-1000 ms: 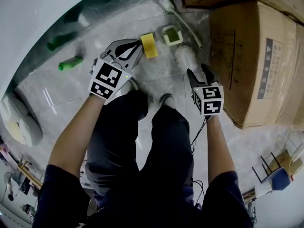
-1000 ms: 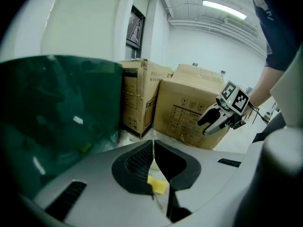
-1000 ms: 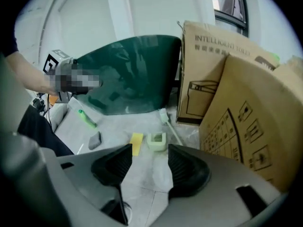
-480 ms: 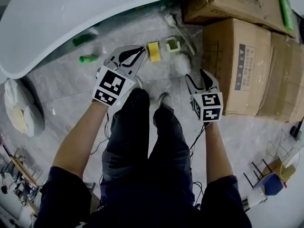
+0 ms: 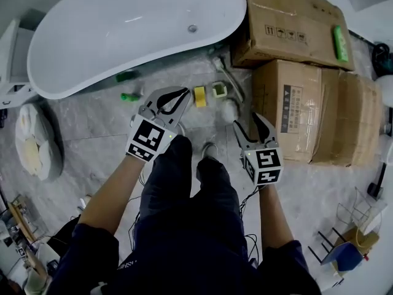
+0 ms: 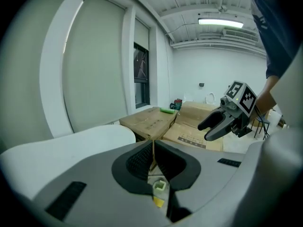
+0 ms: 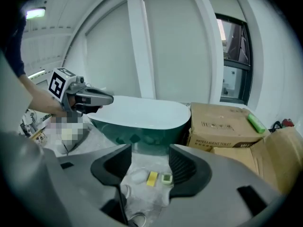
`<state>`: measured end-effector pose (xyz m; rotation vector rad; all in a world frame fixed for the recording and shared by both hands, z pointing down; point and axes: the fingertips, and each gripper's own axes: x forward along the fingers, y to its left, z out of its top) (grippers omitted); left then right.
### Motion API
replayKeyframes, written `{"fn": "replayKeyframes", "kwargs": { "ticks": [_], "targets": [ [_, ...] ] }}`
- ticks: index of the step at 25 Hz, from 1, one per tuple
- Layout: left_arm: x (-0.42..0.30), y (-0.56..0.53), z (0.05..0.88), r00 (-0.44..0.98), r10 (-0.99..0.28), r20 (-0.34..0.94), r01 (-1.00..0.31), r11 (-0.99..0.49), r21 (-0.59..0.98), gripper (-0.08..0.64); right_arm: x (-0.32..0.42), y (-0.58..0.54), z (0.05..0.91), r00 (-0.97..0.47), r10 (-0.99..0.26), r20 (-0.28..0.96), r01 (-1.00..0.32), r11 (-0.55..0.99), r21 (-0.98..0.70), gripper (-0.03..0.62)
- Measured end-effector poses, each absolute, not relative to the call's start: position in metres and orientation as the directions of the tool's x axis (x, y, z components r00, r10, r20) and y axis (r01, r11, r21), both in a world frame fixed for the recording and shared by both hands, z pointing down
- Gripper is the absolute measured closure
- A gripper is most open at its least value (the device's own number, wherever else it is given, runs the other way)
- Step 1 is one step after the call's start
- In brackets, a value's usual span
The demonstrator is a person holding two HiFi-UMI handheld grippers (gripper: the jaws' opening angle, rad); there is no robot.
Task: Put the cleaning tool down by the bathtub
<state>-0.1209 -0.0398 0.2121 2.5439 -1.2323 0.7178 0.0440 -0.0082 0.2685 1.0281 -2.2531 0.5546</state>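
The cleaning tool, a long-handled brush with a white fluffy head (image 5: 228, 109), lies on the marble floor beside the white bathtub (image 5: 92, 35). Next to it are a yellow sponge (image 5: 199, 96) and a small green-and-white cup (image 5: 220, 90); the sponge (image 7: 152, 178) and cup (image 7: 166, 178) also show in the right gripper view. My left gripper (image 5: 183, 93) hangs above the floor left of the sponge, jaws shut and empty. My right gripper (image 5: 246, 123) hovers just right of the brush head, jaws open with nothing between them.
Large cardboard boxes (image 5: 295, 23) are stacked at the right, one (image 5: 307, 112) close to my right gripper. Two green items (image 5: 130, 96) lie under the tub's edge. A round white bundle (image 5: 37, 146) sits at the left. The person's legs and shoes (image 5: 209, 149) are below the grippers.
The head view has risen, so the whole bathtub and more boxes now show. Both grippers look smaller and stand farther from the floor items. Neither gripper's jaws have changed.
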Motion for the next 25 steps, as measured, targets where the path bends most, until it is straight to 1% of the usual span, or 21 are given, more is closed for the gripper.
{"fn": "replayKeyframes", "kwargs": {
  "ticks": [6, 11, 25],
  "targets": [
    [-0.117, -0.030, 0.129, 0.520, -0.718, 0.462, -0.802, -0.596, -0.023, 0.524, 0.036, -0.012, 0.174, -0.583, -0.554, 0.594, -0.741, 0.663, -0.109, 0.341],
    [-0.115, -0.031, 0.077, 0.517, -0.752, 0.409, -0.814, -0.579, -0.036, 0.524, 0.033, -0.021, 0.113, -0.612, -0.587, 0.530, -0.732, 0.674, -0.099, 0.341],
    [-0.119, -0.023, -0.013, 0.492, -0.813, 0.312, -0.841, -0.537, -0.073, 0.523, 0.029, -0.027, 0.003, -0.651, -0.656, 0.382, -0.724, 0.688, -0.053, 0.341]
  ]
}}
